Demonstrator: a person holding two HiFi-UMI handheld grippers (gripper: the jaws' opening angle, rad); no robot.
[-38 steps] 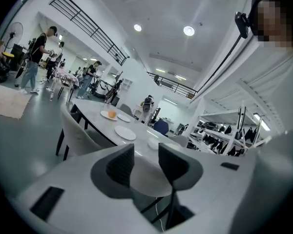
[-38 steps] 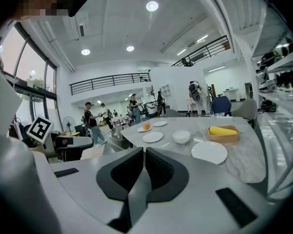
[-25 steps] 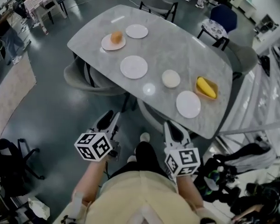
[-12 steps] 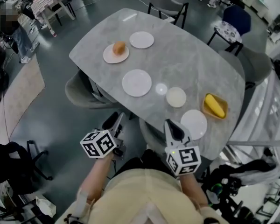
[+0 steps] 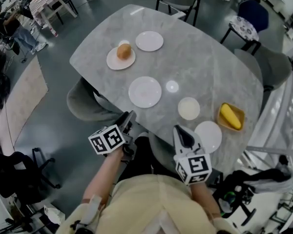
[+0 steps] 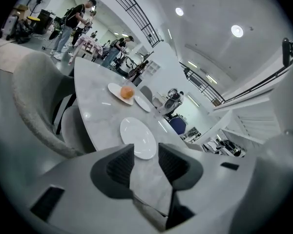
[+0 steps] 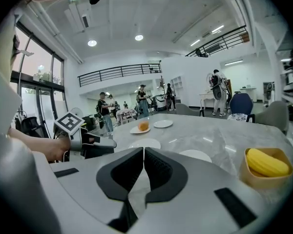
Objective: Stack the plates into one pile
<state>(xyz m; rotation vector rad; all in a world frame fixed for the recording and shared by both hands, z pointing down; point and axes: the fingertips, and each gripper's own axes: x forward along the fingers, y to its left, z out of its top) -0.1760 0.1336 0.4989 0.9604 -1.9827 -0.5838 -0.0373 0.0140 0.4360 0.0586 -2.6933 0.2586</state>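
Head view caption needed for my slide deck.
Left gripper and right gripper near grey marble table; round white plates lie unstacked.

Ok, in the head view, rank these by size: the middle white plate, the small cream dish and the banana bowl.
1. Middle white plate, clearly the largest.
2. Cream dish and banana bowl look about alike, so I won't rank them.

Marble table [image 5: 210, 57] with plates [image 5: 145, 91], bowl [image 5: 220, 117]

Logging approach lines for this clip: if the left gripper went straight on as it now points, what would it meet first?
Probably the large empty plate, framed between the left gripper's open jaws. Depth is unclear, so the near edge of the table might come first.
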